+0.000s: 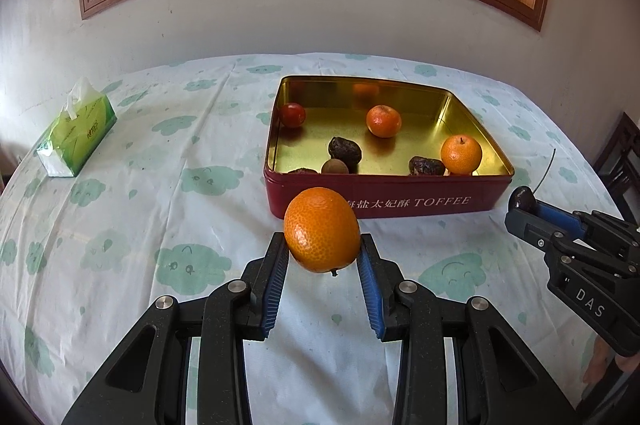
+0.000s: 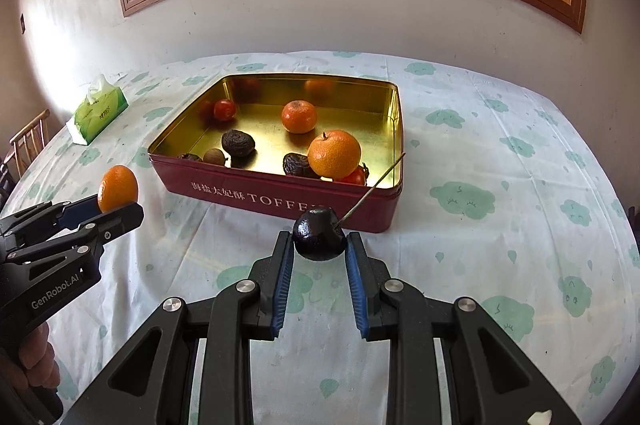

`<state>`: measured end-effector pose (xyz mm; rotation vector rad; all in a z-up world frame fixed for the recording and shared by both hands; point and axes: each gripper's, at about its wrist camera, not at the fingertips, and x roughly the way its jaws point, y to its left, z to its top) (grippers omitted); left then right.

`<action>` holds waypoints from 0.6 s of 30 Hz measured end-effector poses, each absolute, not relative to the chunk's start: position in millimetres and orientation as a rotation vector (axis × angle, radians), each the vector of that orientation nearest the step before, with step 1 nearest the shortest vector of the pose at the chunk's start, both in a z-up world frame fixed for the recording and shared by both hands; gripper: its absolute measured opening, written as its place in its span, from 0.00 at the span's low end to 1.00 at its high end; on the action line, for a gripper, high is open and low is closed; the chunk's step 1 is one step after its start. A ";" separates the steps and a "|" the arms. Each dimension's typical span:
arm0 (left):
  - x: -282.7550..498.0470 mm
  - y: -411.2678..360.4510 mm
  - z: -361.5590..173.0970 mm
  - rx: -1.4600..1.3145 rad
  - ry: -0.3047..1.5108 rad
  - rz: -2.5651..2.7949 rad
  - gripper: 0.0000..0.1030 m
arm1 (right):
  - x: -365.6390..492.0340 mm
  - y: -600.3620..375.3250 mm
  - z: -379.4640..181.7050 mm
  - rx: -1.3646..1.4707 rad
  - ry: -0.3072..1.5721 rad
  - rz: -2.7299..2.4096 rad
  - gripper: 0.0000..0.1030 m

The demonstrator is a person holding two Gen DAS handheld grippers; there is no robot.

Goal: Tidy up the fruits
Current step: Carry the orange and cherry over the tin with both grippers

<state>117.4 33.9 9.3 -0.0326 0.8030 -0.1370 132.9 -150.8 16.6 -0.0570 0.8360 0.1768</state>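
Two fruits are getting carried to the red metal toffee tin (image 1: 384,201).
The left hand-held gripper (image 1: 323,257) is squeezing a round orange mandarin (image 1: 322,229), the right hand-held gripper (image 2: 319,249) is squeezing a dark shiny cherry (image 2: 318,235); several fruits are sitting inside already.

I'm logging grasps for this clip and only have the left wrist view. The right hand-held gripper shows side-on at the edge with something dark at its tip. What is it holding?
Observer: A dark, glossy cherry, pinched between the blue pads of the right hand-held gripper.
Operator: Is there anything in the tin that my view hides?
Observer: Yes, a small red fruit is tucked against the large orange, by the near right corner of the tin.
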 end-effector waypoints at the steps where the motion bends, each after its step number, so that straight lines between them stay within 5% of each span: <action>1: 119.1 33.9 11.3 -0.032 0.799 -0.136 0.35 | 134.9 -151.0 18.0 -0.059 0.833 0.176 0.24; 18: 155.4 33.7 34.0 -0.028 0.753 -0.133 0.35 | 176.6 -149.8 26.0 -0.077 0.826 0.168 0.24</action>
